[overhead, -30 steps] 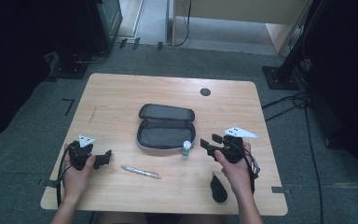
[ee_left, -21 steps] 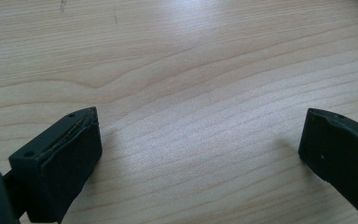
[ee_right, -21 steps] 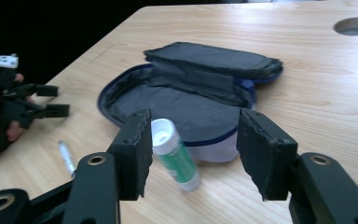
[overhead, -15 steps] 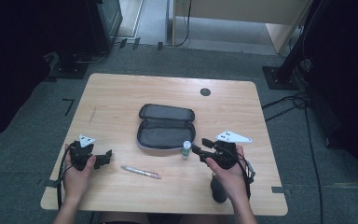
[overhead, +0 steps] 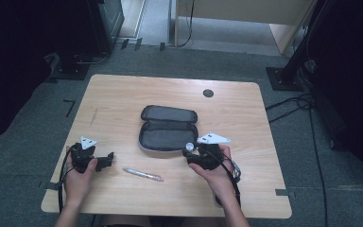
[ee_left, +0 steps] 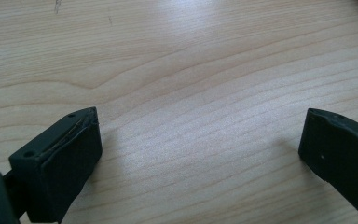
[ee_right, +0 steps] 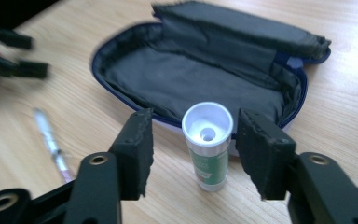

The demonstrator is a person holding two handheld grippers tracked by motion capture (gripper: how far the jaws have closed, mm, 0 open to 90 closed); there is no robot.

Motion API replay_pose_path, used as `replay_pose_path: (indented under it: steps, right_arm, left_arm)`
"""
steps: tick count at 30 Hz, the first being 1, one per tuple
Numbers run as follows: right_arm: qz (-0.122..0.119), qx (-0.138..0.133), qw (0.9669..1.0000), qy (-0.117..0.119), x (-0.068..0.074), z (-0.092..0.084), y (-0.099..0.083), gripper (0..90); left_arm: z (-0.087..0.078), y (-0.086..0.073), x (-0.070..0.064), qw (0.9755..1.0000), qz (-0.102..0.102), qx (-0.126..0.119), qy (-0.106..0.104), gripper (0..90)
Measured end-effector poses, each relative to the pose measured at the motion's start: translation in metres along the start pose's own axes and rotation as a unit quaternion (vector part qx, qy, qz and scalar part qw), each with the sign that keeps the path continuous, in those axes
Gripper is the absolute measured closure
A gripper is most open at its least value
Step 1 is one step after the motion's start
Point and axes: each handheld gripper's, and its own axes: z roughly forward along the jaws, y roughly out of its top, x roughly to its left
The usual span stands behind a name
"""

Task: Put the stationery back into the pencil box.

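My right gripper (ee_right: 193,149) stands open around the upright tube (ee_right: 207,144); closing off-centre could topple it; left gripper (ee_left: 200,154) open, idle

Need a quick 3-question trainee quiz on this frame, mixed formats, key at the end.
1. True or false: the right tongs have their jaws on either side of the small upright tube, not yet touching it.
2. Which is the state of the dark pouch? A) zipped shut B) lying open C) standing on edge
3. Fill in: the pen lies on the table between the left tongs and the ____ tongs.

Key: 1 true; 2 B; 3 right
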Motion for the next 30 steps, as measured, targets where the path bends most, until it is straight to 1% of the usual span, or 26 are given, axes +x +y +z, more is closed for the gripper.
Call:
replay_pose_path:
  steps: [1,2,3,4,5,7,10,13,17,20,26,30]
  right_arm:
    - [-0.008,0.007,0.9999,-0.012,0.002,0.004,-0.001,50.9]
    - [-0.015,0.013,0.9995,-0.026,0.003,0.006,-0.002,56.3]
    - [-0.014,0.015,0.9992,-0.033,0.005,0.008,-0.004,61.4]
    - [-0.014,0.012,0.9991,-0.037,0.004,0.01,-0.005,64.4]
    - [-0.008,0.008,0.9993,-0.035,0.003,0.01,-0.006,65.8]
    - [-0.008,0.003,0.9996,-0.027,0.003,0.009,-0.006,66.3]
    - [-0.017,-0.003,0.9996,-0.025,0.005,0.007,-0.004,66.3]
    - [-0.02,-0.013,0.9995,-0.022,0.006,0.003,-0.002,66.4]
    - [-0.015,-0.023,0.9995,-0.014,0.007,-0.001,0.002,66.4]
    - [-0.005,-0.032,0.9995,-0.001,0.006,-0.006,0.007,66.4]
    - [-0.003,-0.053,0.9986,-0.003,0.004,-0.014,0.025,66.4]
    - [0.006,-0.069,0.9975,-0.012,-0.003,-0.011,0.034,66.4]
  left_arm:
    - [0.0,0.0,0.0,1.0,0.0,0.0,0.0,0.0]
    - [0.0,0.0,0.0,1.0,0.0,0.0,0.0,0.0]
    - [0.0,0.0,0.0,1.0,0.0,0.0,0.0,0.0]
    - [0.0,0.0,0.0,1.0,0.0,0.0,0.0,0.0]
    - [0.0,0.0,0.0,1.0,0.0,0.0,0.0,0.0]
    - [0.0,0.0,0.0,1.0,0.0,0.0,0.0,0.0]
    - [0.0,0.0,0.0,1.0,0.0,0.0,-0.001,0.0]
    - [0.0,0.0,0.0,1.0,0.0,0.0,0.0,0.0]
    - [0.0,0.0,0.0,1.0,0.001,0.0,0.0,0.0]
    - [0.0,0.0,0.0,1.0,0.0,0.0,0.0,0.0]
    - [0.0,0.0,0.0,1.0,0.001,0.001,0.0,0.0]
    - [0.0,0.0,0.0,1.0,0.001,0.001,0.0,0.0]
